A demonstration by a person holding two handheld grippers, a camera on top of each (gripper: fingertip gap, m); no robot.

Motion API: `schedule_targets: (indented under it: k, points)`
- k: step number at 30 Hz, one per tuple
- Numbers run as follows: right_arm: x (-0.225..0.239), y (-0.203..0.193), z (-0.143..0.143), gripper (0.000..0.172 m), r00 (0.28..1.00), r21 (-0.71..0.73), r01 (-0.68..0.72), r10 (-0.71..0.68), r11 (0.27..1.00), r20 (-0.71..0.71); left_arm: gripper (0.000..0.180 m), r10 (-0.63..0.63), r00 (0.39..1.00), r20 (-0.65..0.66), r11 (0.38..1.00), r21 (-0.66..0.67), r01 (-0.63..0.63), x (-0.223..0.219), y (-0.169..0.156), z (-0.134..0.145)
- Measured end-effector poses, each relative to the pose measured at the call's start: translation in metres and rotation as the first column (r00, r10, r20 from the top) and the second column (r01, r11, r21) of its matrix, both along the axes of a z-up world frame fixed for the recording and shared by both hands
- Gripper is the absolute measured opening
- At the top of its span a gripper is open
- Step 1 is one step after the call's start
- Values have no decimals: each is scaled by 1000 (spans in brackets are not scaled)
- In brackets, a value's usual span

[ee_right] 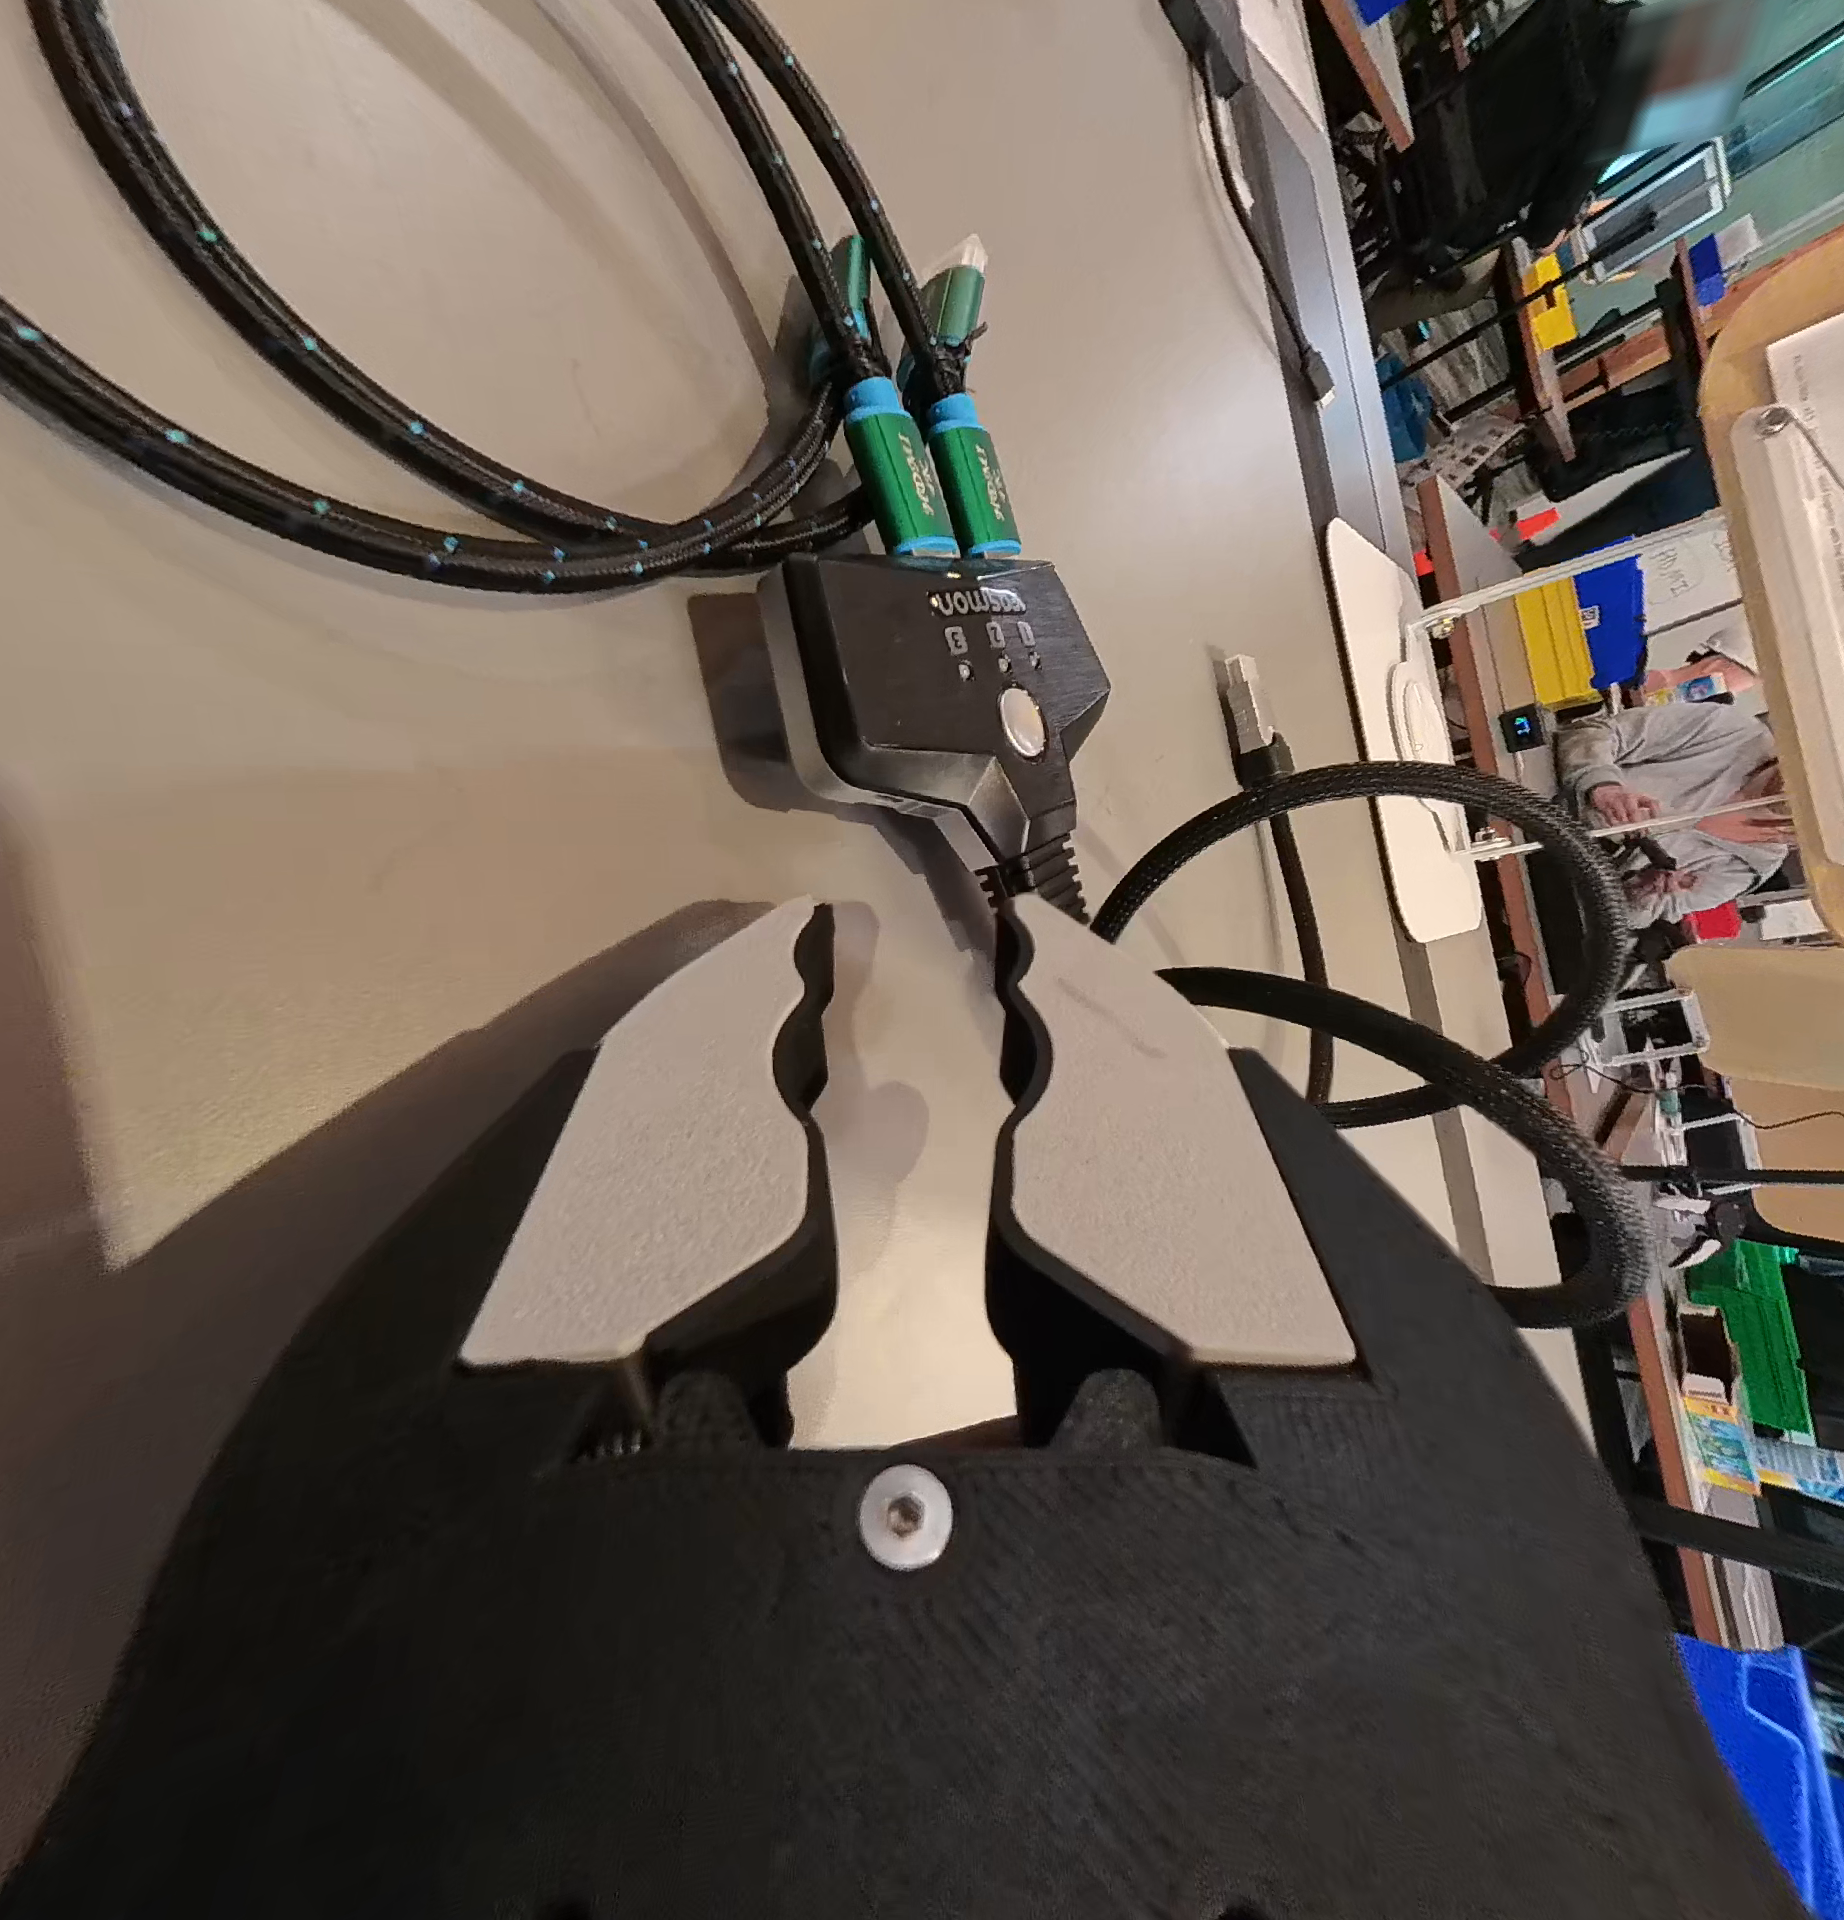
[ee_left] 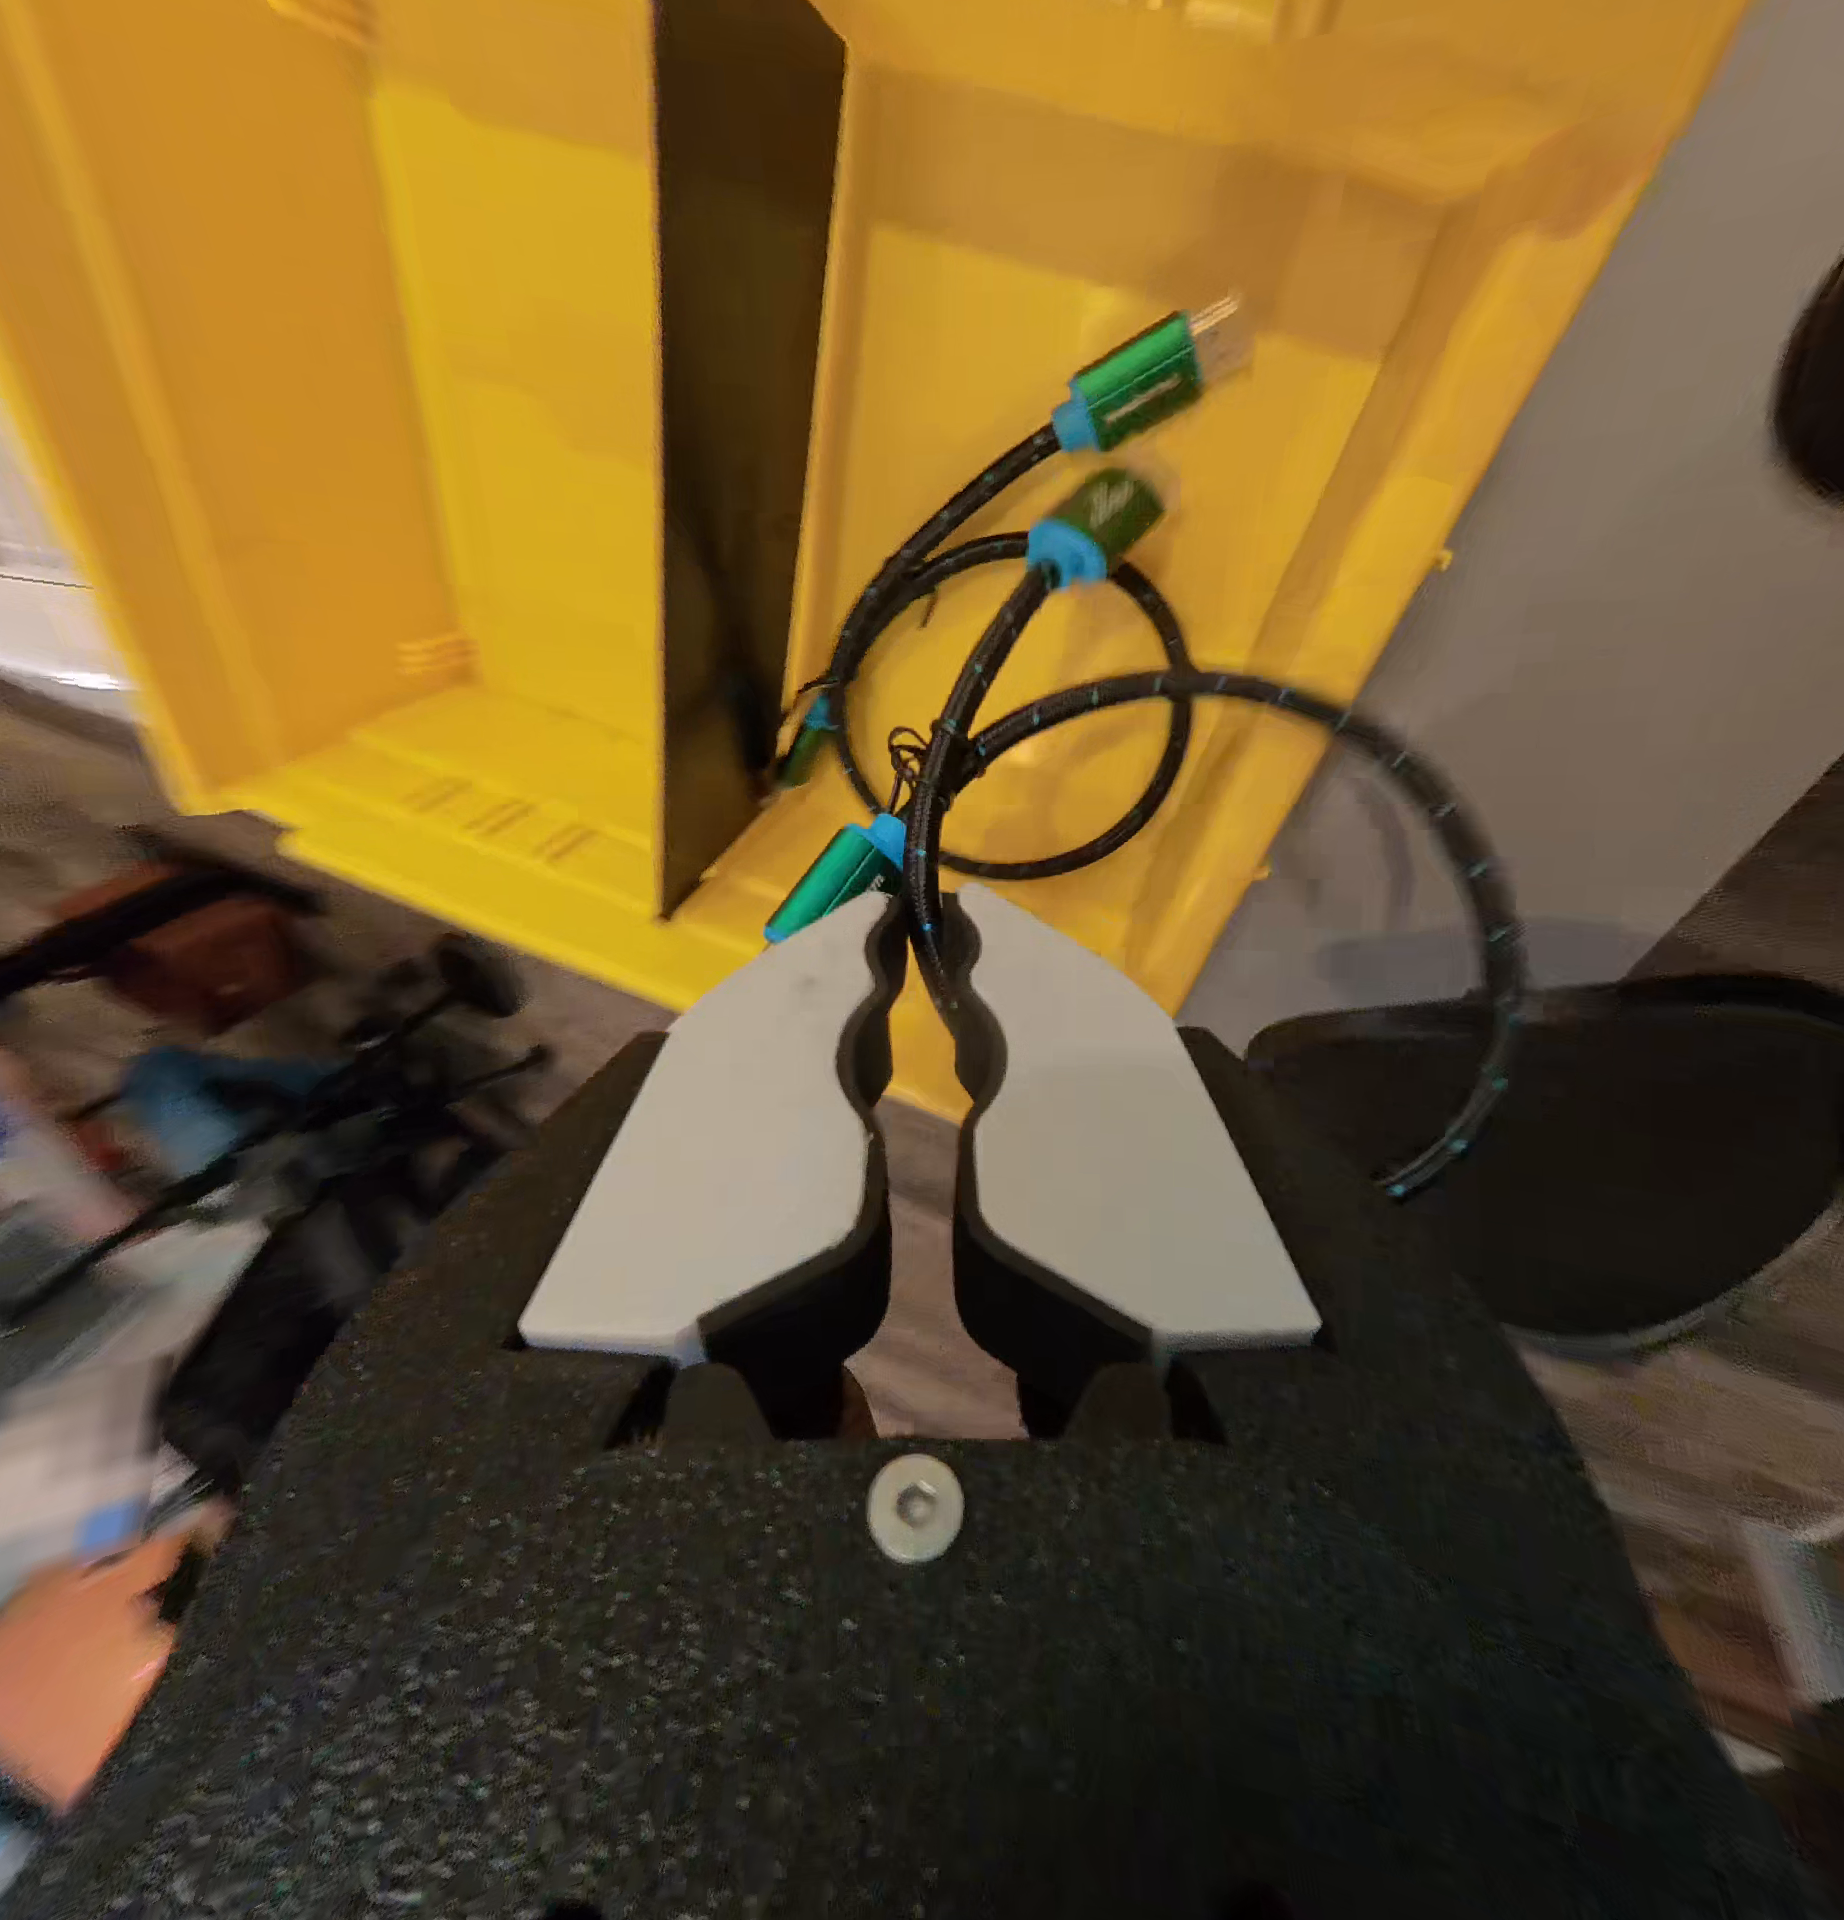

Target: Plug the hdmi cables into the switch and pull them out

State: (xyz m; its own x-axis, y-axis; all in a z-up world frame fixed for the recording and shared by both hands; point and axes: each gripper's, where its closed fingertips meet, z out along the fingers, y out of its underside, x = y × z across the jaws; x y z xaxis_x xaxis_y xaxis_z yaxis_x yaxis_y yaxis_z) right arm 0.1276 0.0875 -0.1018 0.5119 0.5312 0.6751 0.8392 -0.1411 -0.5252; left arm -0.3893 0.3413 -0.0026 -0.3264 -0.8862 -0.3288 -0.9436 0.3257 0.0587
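My left gripper [ee_left: 928,914] is shut on a black braided cable [ee_left: 1417,748] with teal flecks. The pads pinch it just beside a green plug [ee_left: 830,883] with a blue collar. The cable hangs over the right compartment of a yellow bin [ee_left: 482,416]. Its loop and two more green plugs [ee_left: 1141,384] show against that compartment. My right gripper [ee_right: 913,920] is open and empty above a grey table [ee_right: 378,675]. Its right fingertip [ee_right: 1043,935] is close to the strain relief of a black switch box [ee_right: 928,686]. Two green plugs [ee_right: 892,488] sit in the box's far side.
A dark divider [ee_left: 741,416] splits the yellow bin. A black round seat [ee_left: 1624,1143] is at the right and blurred clutter [ee_left: 274,1039] lies on the floor at left. In the right wrist view a thick black cable [ee_right: 1520,831], a loose plug [ee_right: 1245,707] and a white pad [ee_right: 1396,727] lie near the table's edge. Left tips to right tips: about 60 cm.
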Motion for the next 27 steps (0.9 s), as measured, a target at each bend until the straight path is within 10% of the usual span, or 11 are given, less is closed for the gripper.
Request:
schedule_targets:
  k: [6, 13, 20, 27]
  points:
    - [1, -3, 9, 30, 1000, 36, -20, 20, 999, -4, 6, -170, 979, -111, 894, 401, 200, 30, -1, 81]
    - [9, -11, 33, 30, 998, 84, -56, 57, 995, -16, 6, -488, 873, 5, 737, 538, 409, 143, -51, 149]
    - [-21, 2, 84, 30, 981, 303, -194, 182, 933, 65, 6, -823, 459, 336, 559, 333, 759, 317, -162, 89]
    - [-42, 13, 118, 34, 918, 604, -357, 146, 712, 369, 6, -715, 194, 672, 384, 146, 912, 426, -244, 27]
